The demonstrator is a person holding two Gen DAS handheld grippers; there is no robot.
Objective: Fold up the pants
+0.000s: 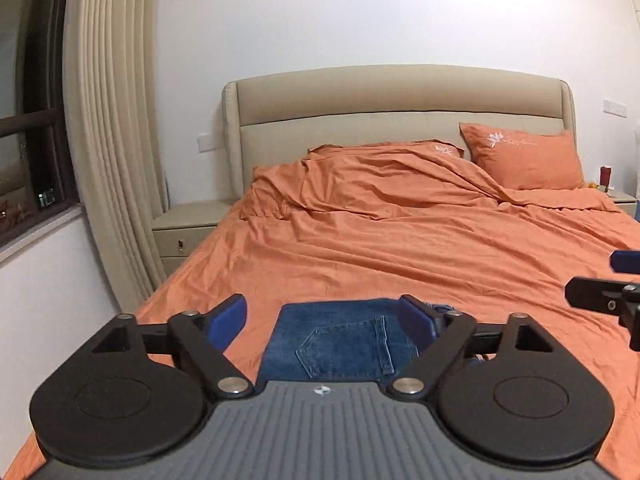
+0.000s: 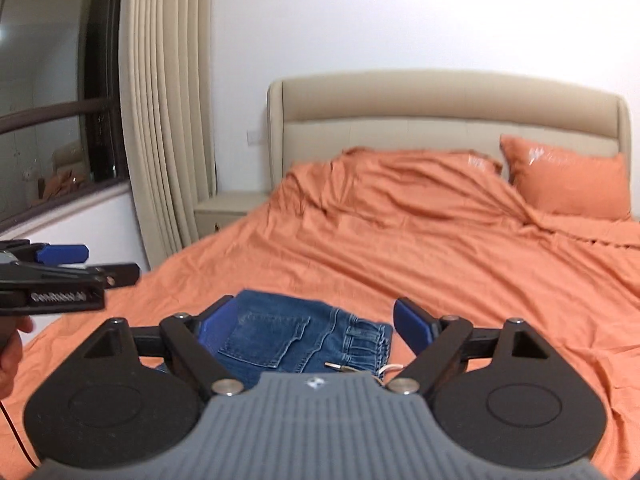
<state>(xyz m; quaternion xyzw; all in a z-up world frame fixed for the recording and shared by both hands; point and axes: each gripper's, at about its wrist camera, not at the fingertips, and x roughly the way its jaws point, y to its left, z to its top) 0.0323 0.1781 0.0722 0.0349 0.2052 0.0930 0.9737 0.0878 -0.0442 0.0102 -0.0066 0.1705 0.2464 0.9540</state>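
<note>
Orange bedding (image 1: 400, 248) covers a wide bed that fills the middle and right of both views, rumpled toward the padded beige headboard (image 1: 396, 96) at the top centre. An orange pillow (image 1: 528, 160) with a white embroidered flower leans against the headboard at the upper right, and a second one (image 1: 400, 150) lies flat, partly under the pulled-up cover. Pleated cream curtains (image 1: 108, 140) hang along the left edge beside a dark window (image 1: 28, 152). A beige nightstand (image 1: 188, 228) stands between curtain and bed; another (image 1: 624, 200) sits at the far right edge with a dark red can (image 1: 605, 178) on it.

Folded blue jeans (image 2: 304, 336) lie on the cover at the lower centre of both views, a back pocket facing up and the gathered waistband with a drawstring tip toward the right in the right wrist view.

The left gripper (image 1: 324, 320) hangs above the jeans with its blue-padded fingers (image 1: 228, 320) spread wide, holding nothing; the denim shows in the gap between them. The right gripper (image 2: 316, 320) is likewise wide open and empty, and its near body hides the closest part of the jeans. Each tool pokes into the other's view: the right one (image 1: 600, 296) at the right edge, the left one (image 2: 68, 276) at the left edge, with part of a hand (image 2: 10, 356) below it.
</note>
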